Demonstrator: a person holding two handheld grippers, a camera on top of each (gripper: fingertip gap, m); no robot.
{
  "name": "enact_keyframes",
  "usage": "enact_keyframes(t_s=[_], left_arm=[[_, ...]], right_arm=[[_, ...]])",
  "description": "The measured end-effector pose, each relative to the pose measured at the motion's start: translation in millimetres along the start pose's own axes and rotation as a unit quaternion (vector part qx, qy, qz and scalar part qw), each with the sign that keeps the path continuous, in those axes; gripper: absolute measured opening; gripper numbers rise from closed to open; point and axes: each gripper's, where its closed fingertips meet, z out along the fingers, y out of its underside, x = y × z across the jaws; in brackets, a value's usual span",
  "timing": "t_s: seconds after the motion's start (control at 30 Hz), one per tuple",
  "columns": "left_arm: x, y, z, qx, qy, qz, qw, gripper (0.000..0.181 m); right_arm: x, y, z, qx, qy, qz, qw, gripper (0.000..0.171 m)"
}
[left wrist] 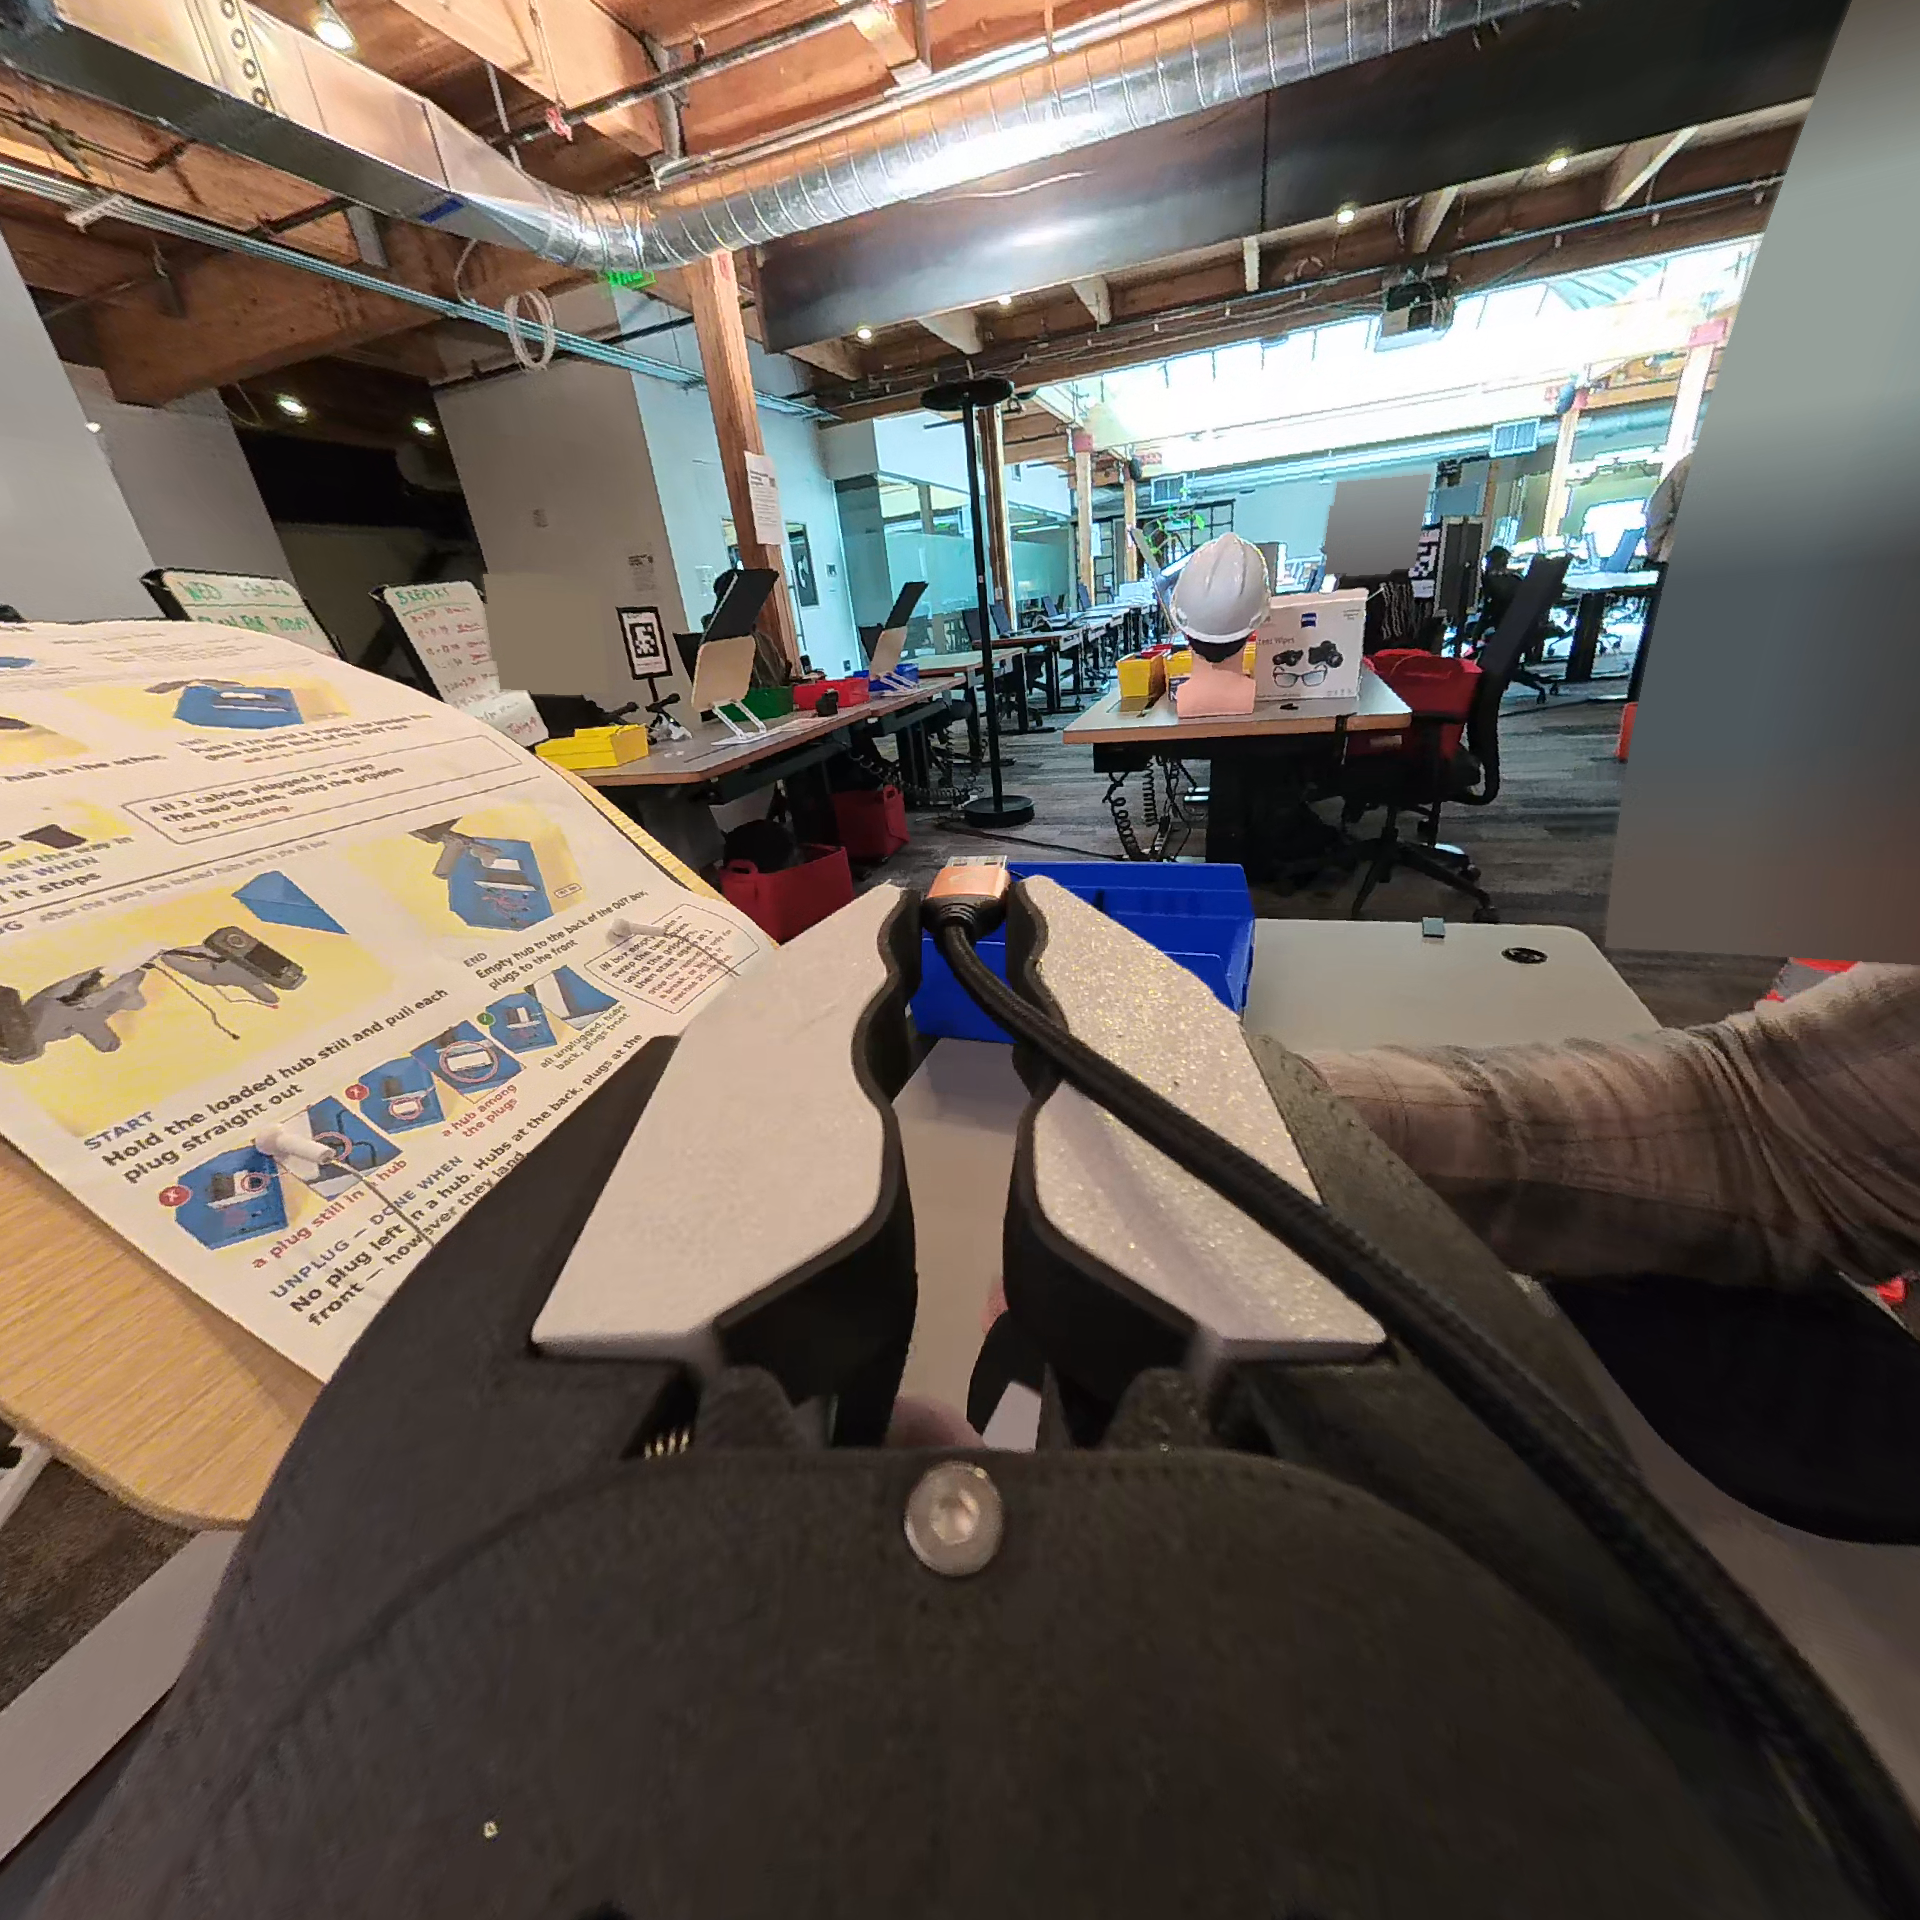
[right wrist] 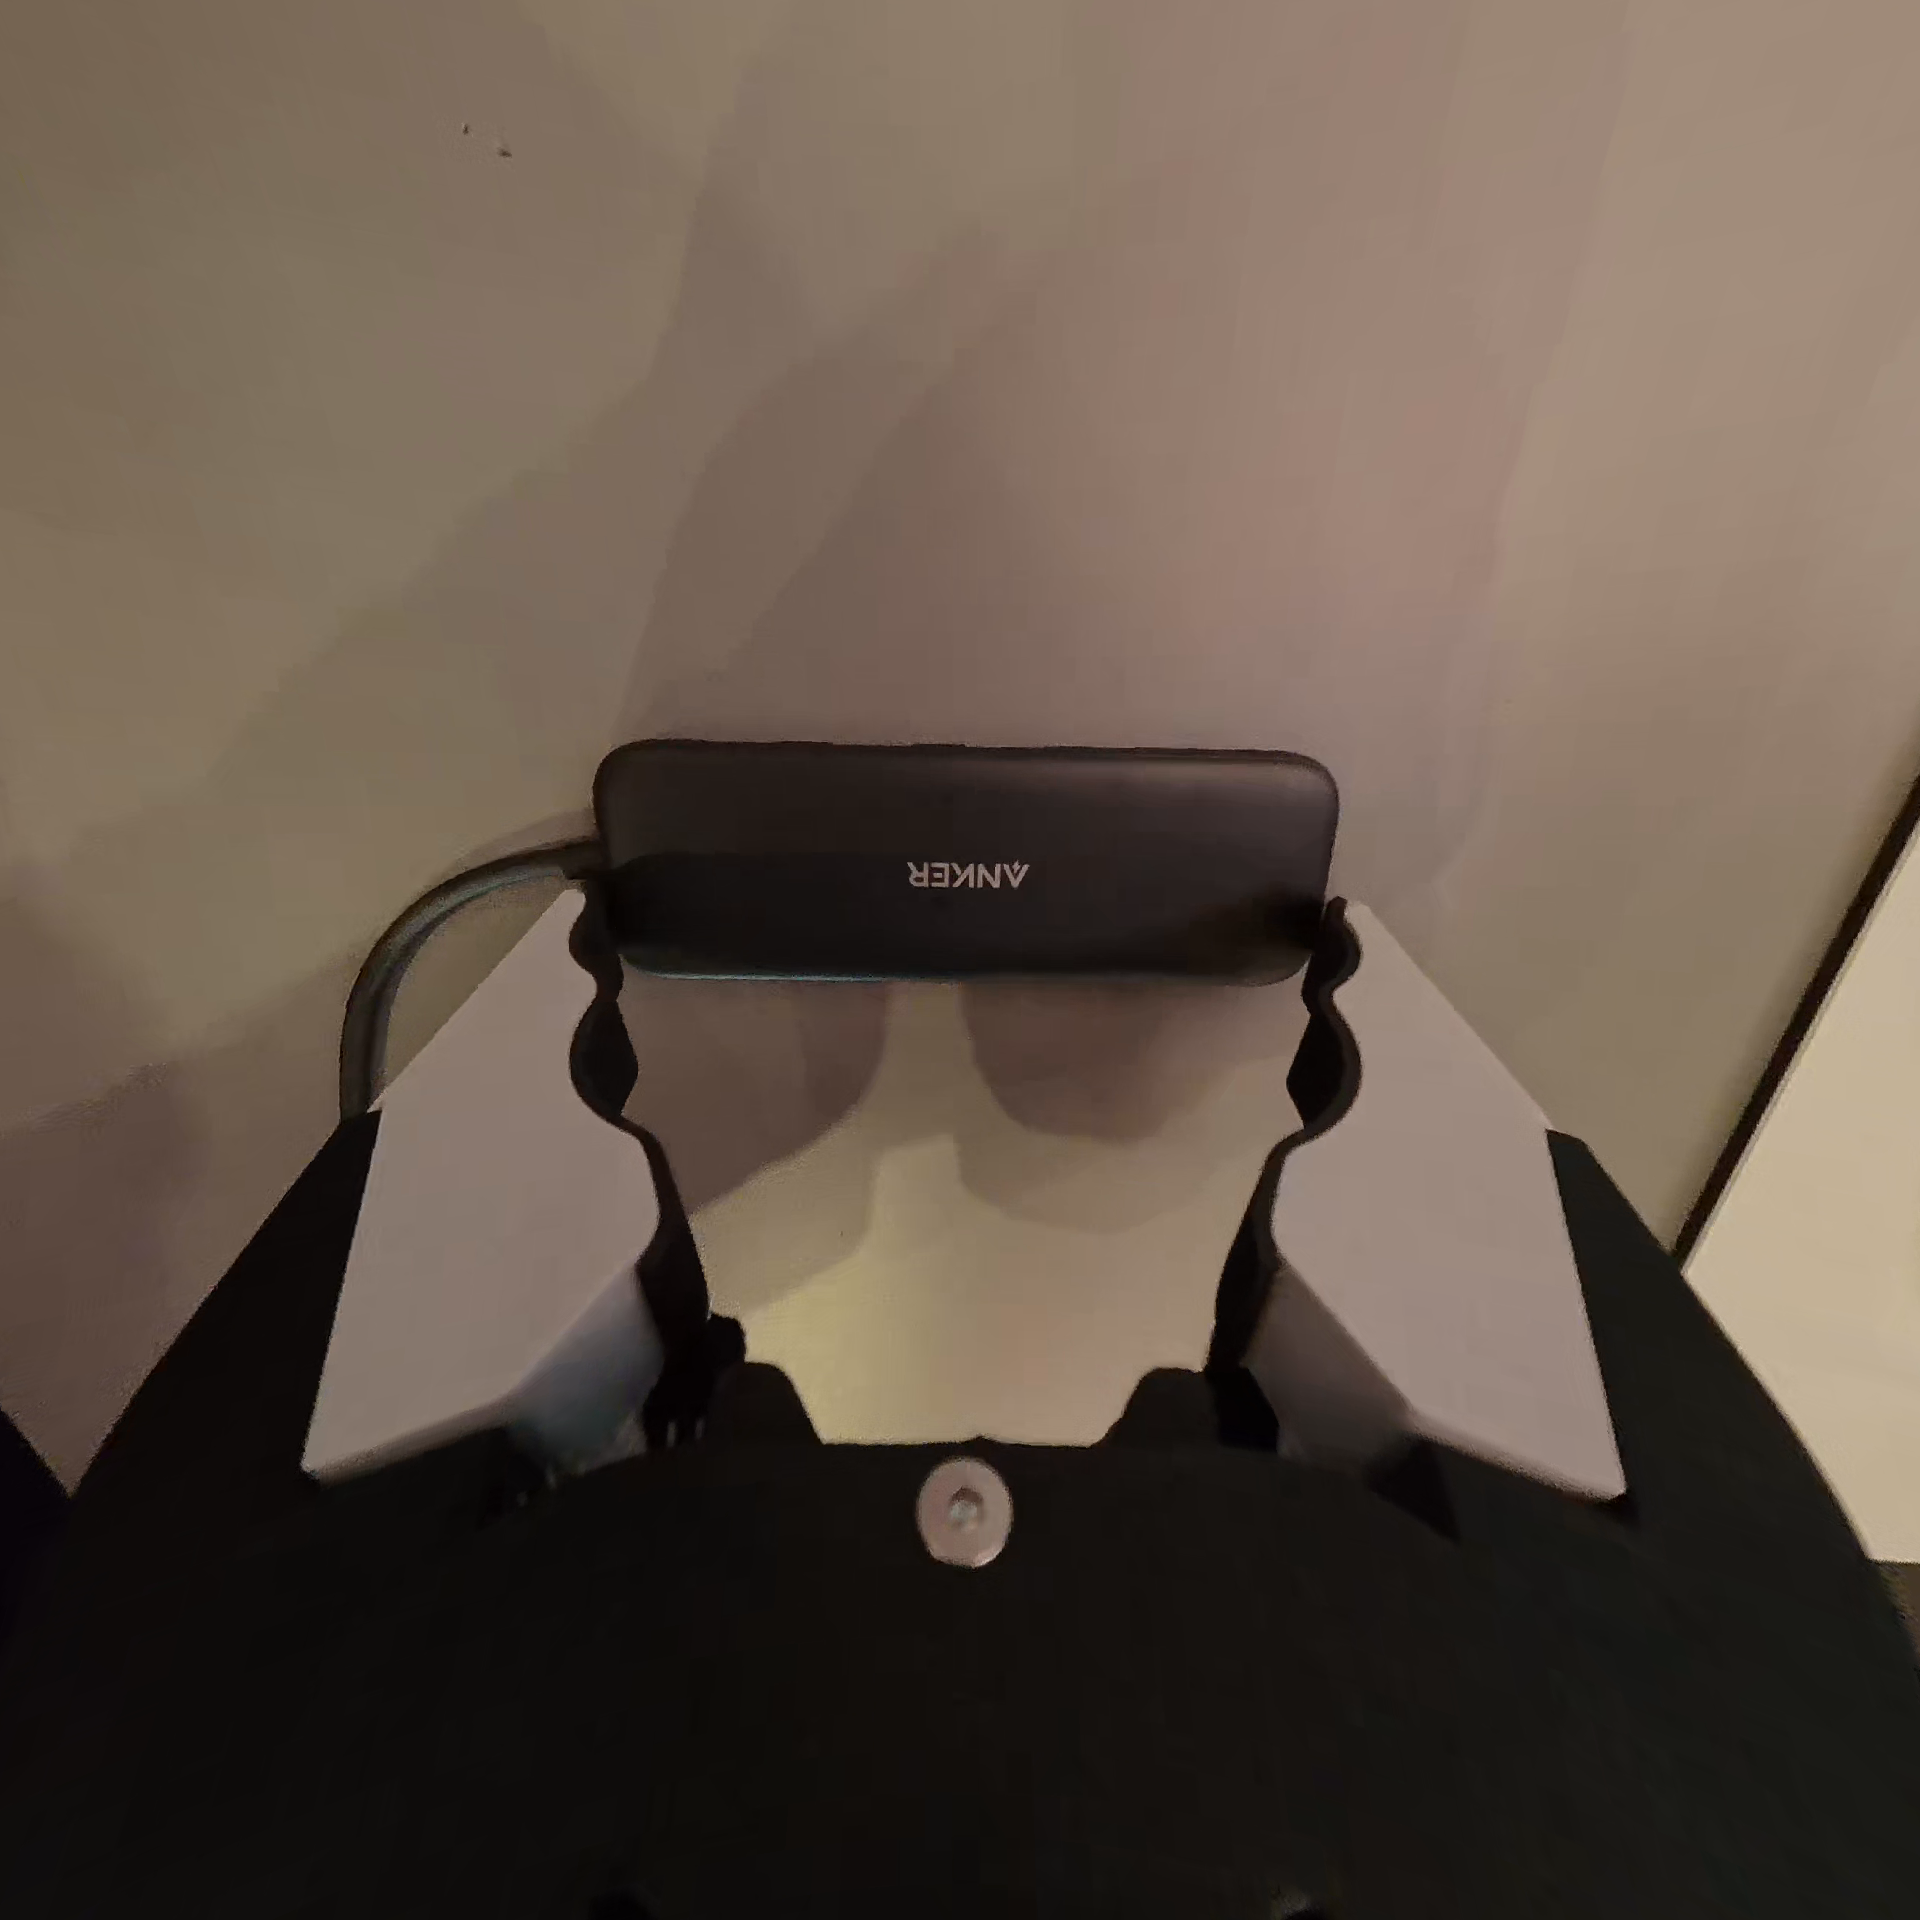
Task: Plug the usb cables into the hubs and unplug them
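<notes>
A: Left wrist view?
B: Left gripper (left wrist: 961, 914) raised level, clenched on the orange plug (left wrist: 966, 883); black cable (left wrist: 1195, 1122) trails back to the right. Blue bin (left wrist: 1143, 914) beyond.

A: Right wrist view?
B: Right gripper (right wrist: 961, 925), pointing down, grasps the black hub (right wrist: 966, 842) by its ends over the table (right wrist: 935, 416).

A: Step?
B: Judged: plugging in; the plug must meet a port, unseen here.

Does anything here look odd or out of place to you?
Nothing looks damaged or spilled. The left gripper pinches an orange plug aimed at open air, no hub near it. The right gripper clamps the black hub by its ends.
</notes>
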Motion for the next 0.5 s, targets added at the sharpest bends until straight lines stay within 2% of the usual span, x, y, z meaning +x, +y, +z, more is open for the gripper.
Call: enact_keyframes(t_s=[0.5], left_arm=[[0.6, -1.1, -3.5, 0.004, 0.004, -0.002, 1.0, 0.015]], right_arm=[[2.8, -3.3, 2.0, -0.009, -0.001, 0.031, 0.999, 0.13]])
